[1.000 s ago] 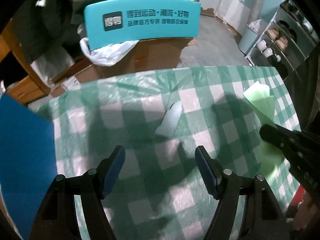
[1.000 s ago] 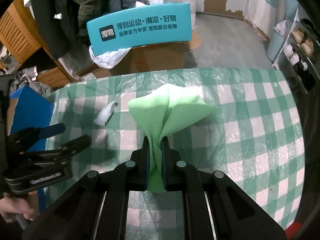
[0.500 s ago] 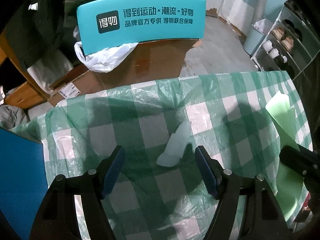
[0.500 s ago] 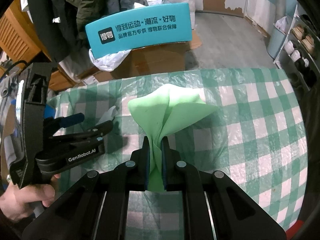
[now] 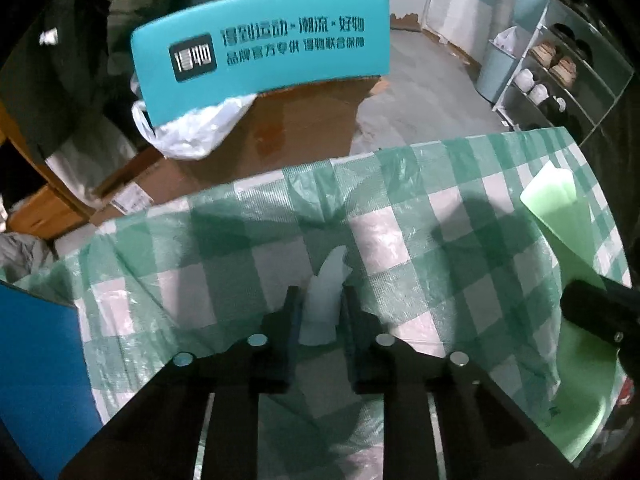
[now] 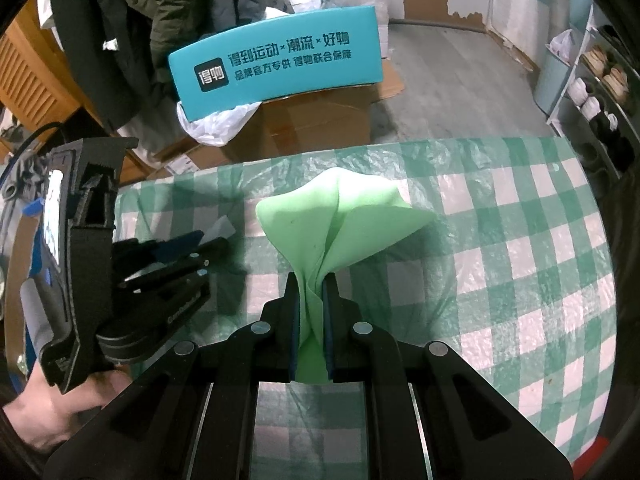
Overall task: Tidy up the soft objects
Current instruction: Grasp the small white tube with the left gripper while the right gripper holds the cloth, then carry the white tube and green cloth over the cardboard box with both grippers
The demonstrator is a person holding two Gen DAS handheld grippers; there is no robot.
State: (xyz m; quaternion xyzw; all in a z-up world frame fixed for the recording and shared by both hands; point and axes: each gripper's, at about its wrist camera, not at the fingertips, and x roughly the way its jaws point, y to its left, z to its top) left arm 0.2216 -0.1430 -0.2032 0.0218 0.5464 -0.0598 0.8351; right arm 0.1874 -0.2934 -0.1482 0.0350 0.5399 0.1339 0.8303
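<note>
Two tools worked over the checked tabletop (image 5: 420, 216). The left tool (image 5: 319, 312) had just been closing and now pinched a small white scrap (image 5: 323, 300), which lay on the cloth near the tabletop's far edge; what the scrap was made of was hard to tell. The right tool (image 6: 311, 320) was clamped on a bunched green sheet (image 6: 344, 216), which fanned out above the tabletop's middle; its lower end was hidden between the fingers. In the left view, the sheet was cut off at the right rim. A hand (image 6: 52, 412) showed partly at the tabletop's left edge. Beyond the tabletop stood a teal box (image 6: 276, 64).
</note>
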